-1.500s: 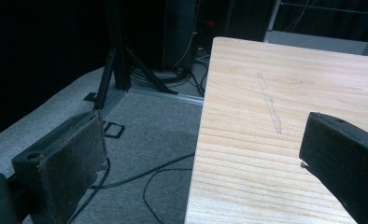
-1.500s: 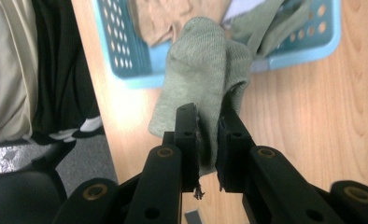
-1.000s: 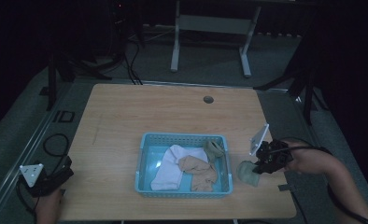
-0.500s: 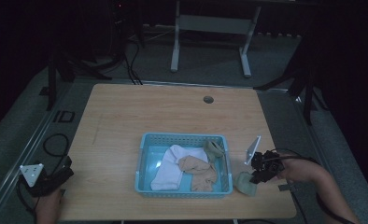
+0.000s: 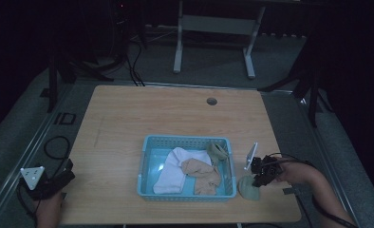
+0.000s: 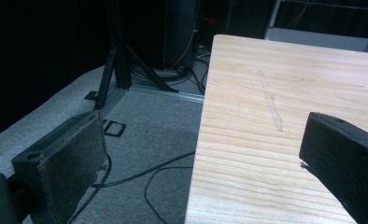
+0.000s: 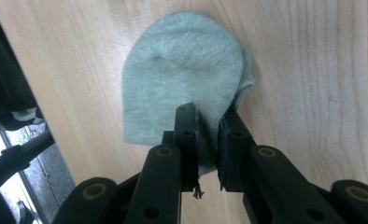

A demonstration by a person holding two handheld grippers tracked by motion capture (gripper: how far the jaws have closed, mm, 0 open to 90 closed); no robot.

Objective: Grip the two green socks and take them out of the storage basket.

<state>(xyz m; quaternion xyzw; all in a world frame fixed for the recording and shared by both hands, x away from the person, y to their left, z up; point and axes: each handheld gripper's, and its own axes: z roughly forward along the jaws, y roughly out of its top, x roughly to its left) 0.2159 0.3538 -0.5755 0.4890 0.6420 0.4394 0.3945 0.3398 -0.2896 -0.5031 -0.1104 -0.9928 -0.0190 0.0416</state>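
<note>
My right hand-held gripper (image 7: pixel 205 135) is pinched closed on the edge of a pale green sock (image 7: pixel 187 70), whose rounded body lies flat on the wood of the counter (image 5: pixel 142 114) beyond my jaws. From the high view, that sock (image 5: pixel 248 188) sits near the counter's front right corner, just beside the right wall of the light blue basket (image 5: pixel 149 142), with my right hand-held gripper (image 5: pixel 262 172) over it and my right hand (image 5: pixel 296 172) reaching in from the right edge. The basket stands toward the front edge, a little right of the middle, and holds a white sock (image 5: pixel 175 166), a tan sock (image 5: pixel 201 172) touching it, and an olive-green piece (image 5: pixel 217 151) tucked in its far right corner. My left hand-held gripper (image 5: pixel 45 180) hangs at the front left corner, partly off the counter's left edge; in its own view the jaws stand wide apart with nothing between them, one over the grey floor (image 6: pixel 140 130) and one over the counter.
</note>
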